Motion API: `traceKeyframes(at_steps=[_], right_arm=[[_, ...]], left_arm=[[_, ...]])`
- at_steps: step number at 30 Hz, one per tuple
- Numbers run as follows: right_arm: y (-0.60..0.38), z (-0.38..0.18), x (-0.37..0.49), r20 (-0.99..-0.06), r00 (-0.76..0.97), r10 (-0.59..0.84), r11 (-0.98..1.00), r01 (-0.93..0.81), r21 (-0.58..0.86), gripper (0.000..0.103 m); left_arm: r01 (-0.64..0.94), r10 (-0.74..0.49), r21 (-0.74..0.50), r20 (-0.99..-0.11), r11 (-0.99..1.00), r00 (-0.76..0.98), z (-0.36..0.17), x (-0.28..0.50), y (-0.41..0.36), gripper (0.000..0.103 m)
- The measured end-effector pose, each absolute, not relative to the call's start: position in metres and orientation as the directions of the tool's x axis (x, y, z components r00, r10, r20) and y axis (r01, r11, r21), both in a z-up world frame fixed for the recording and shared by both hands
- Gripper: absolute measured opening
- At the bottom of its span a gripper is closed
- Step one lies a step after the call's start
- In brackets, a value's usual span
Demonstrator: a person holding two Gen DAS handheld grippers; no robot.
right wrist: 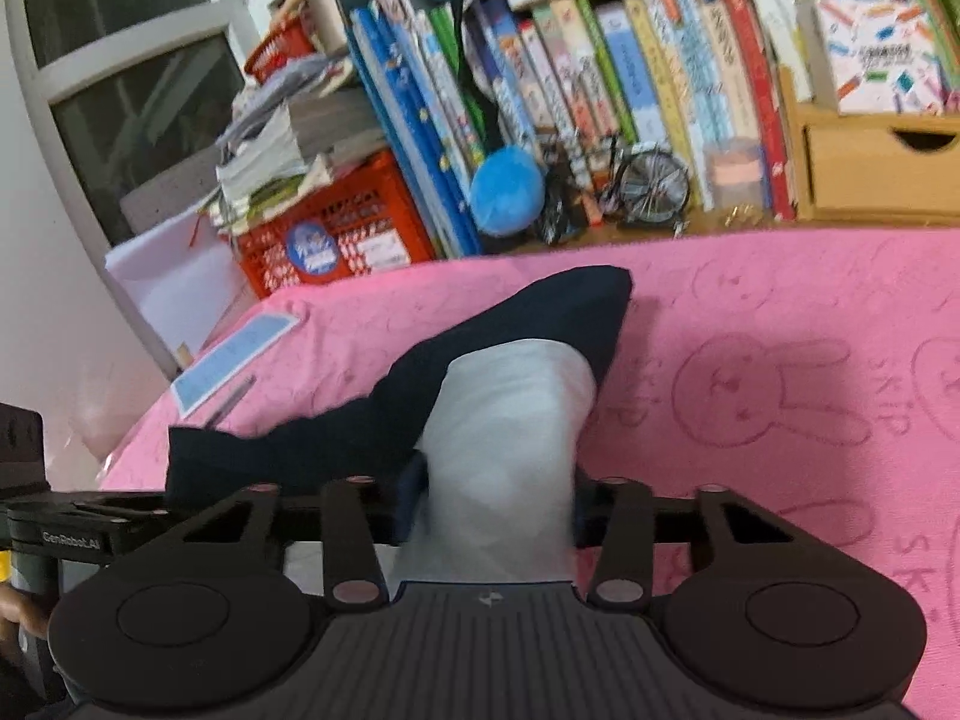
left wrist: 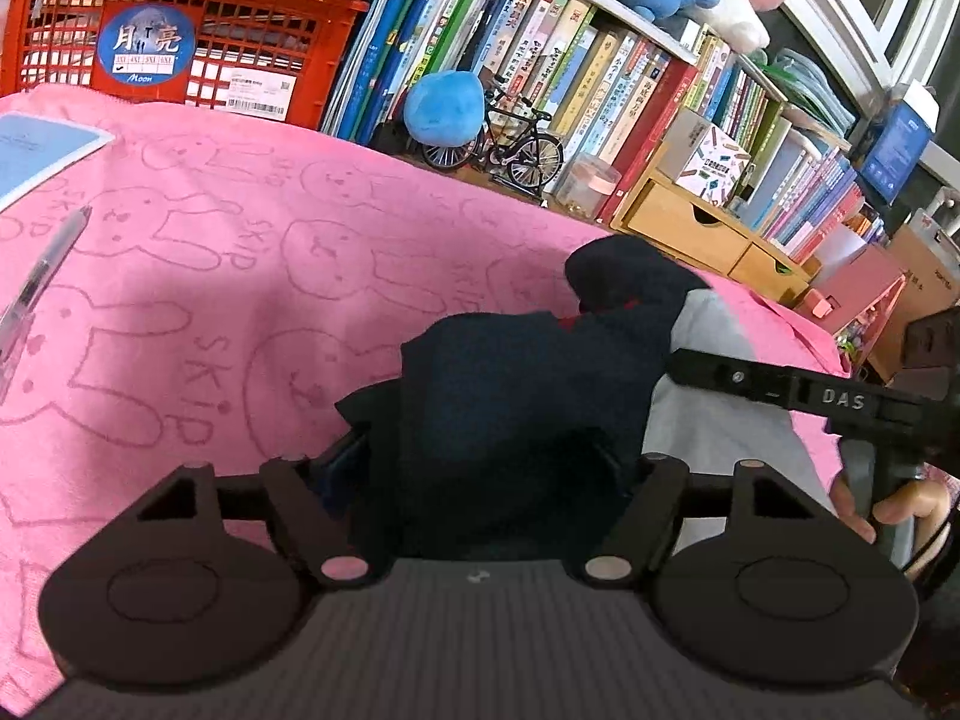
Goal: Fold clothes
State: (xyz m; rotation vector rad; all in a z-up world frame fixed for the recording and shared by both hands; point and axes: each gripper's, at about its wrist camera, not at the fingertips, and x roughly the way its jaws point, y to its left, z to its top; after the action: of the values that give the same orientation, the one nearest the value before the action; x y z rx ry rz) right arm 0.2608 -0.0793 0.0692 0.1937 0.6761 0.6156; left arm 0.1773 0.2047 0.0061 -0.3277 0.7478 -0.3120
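The left claw (left wrist: 486, 480) is seen with its jaws partly apart, and dark blue cloth is bunched between them; whether the cloth is pinched tight cannot be told. The right claw (right wrist: 489, 498) is closed on the pale grey part of the same garment (right wrist: 504, 420).

A big pink towel (left wrist: 240, 276) with bunny drawings is spread over the whole table. The garment is laid in a crumpled heap on this towel, close to both claws. Its dark blue part (left wrist: 516, 396) is humped up, and the grey part is tucked beside it.

Behind the towel, a long row of books (left wrist: 600, 84) is stood upright. A red crate (left wrist: 180, 42) with papers piled on top is set at one end. A wooden drawer box (left wrist: 708, 234) is placed under the books. A blue plush ball (left wrist: 444, 108) is rested beside a tiny toy bicycle (left wrist: 510, 144). A blue paper (left wrist: 42, 147) and a pen (left wrist: 42, 282) are laid on the towel's far side.
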Motion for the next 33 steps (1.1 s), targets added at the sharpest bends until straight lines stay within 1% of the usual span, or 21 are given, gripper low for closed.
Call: traceKeyframes(at_steps=[2,7,8,10,12,14,15,16,17,18,19,20,22,24,27,30,32,33], right_arm=[[-0.084,0.073,0.260,-0.514,0.631,0.582,0.813,-0.462,0.354,0.035],[-0.114,0.077,0.270,-0.501,0.689,0.524,0.849,-0.377,0.370,0.032],[-0.123,0.077,0.274,-0.502,0.701,0.507,0.857,-0.347,0.380,0.032],[-0.142,0.077,0.284,-0.510,0.727,0.460,0.879,-0.289,0.380,0.032],[-0.154,0.073,0.292,-0.527,0.750,0.400,0.906,-0.238,0.350,0.037],[-0.156,0.071,0.291,-0.562,0.760,0.328,0.940,-0.201,0.277,0.052],[-0.156,0.073,0.285,-0.555,0.774,0.306,0.950,-0.205,0.237,0.054],[-0.154,0.075,0.276,-0.540,0.791,0.289,0.957,-0.216,0.196,0.061],[-0.153,0.079,0.265,-0.515,0.811,0.278,0.960,-0.231,0.156,0.074],[-0.151,0.083,0.251,-0.480,0.831,0.281,0.960,-0.254,0.122,0.080],[-0.149,0.087,0.236,-0.442,0.850,0.288,0.957,-0.277,0.090,0.086],[-0.147,0.091,0.224,-0.416,0.854,0.314,0.947,-0.312,0.073,0.086],[-0.139,0.096,0.201,-0.388,0.841,0.376,0.920,-0.387,0.052,0.085],[-0.125,0.095,0.190,-0.412,0.816,0.406,0.901,-0.432,0.033,0.084],[-0.103,0.083,0.186,-0.467,0.789,0.399,0.890,-0.457,-0.010,0.084],[-0.083,0.068,0.188,-0.505,0.783,0.363,0.895,-0.444,-0.044,0.085],[-0.074,0.061,0.191,-0.516,0.782,0.349,0.896,-0.439,-0.060,0.091],[-0.072,0.058,0.194,-0.523,0.780,0.345,0.897,-0.438,-0.062,0.094]], left_arm=[[0.160,-0.397,-0.405,-0.610,0.900,0.686,0.007,0.186,0.198,0.073],[0.194,-0.446,-0.433,-0.614,0.880,0.651,0.008,0.228,0.173,0.071],[0.208,-0.459,-0.436,-0.616,0.876,0.641,0.008,0.238,0.166,0.069],[0.213,-0.433,-0.399,-0.617,0.892,0.657,0.013,0.245,0.156,0.067],[0.207,-0.385,-0.343,-0.615,0.916,0.688,0.019,0.246,0.146,0.065],[0.199,-0.338,-0.287,-0.608,0.937,0.718,0.025,0.243,0.140,0.065],[0.193,-0.316,-0.261,-0.601,0.946,0.734,0.027,0.233,0.141,0.066],[0.188,-0.289,-0.228,-0.593,0.955,0.752,0.029,0.221,0.143,0.068],[0.180,-0.257,-0.188,-0.583,0.966,0.770,0.030,0.207,0.144,0.074],[0.168,-0.225,-0.152,-0.574,0.974,0.788,0.032,0.194,0.144,0.077],[0.151,-0.190,-0.117,-0.561,0.982,0.806,0.034,0.180,0.143,0.078],[0.139,-0.166,-0.092,-0.546,0.986,0.821,0.036,0.167,0.142,0.079],[0.139,-0.160,-0.079,-0.517,0.987,0.841,0.040,0.144,0.137,0.085],[0.167,-0.192,-0.094,-0.496,0.981,0.847,0.041,0.127,0.133,0.097],[0.199,-0.214,-0.084,-0.506,0.976,0.835,0.034,0.119,0.123,0.098],[0.176,-0.195,-0.087,-0.555,0.981,0.809,0.017,0.128,0.120,0.098],[0.161,-0.182,-0.088,-0.587,0.983,0.789,0.006,0.134,0.118,0.098],[0.153,-0.178,-0.092,-0.597,0.984,0.783,0.002,0.136,0.118,0.101]])
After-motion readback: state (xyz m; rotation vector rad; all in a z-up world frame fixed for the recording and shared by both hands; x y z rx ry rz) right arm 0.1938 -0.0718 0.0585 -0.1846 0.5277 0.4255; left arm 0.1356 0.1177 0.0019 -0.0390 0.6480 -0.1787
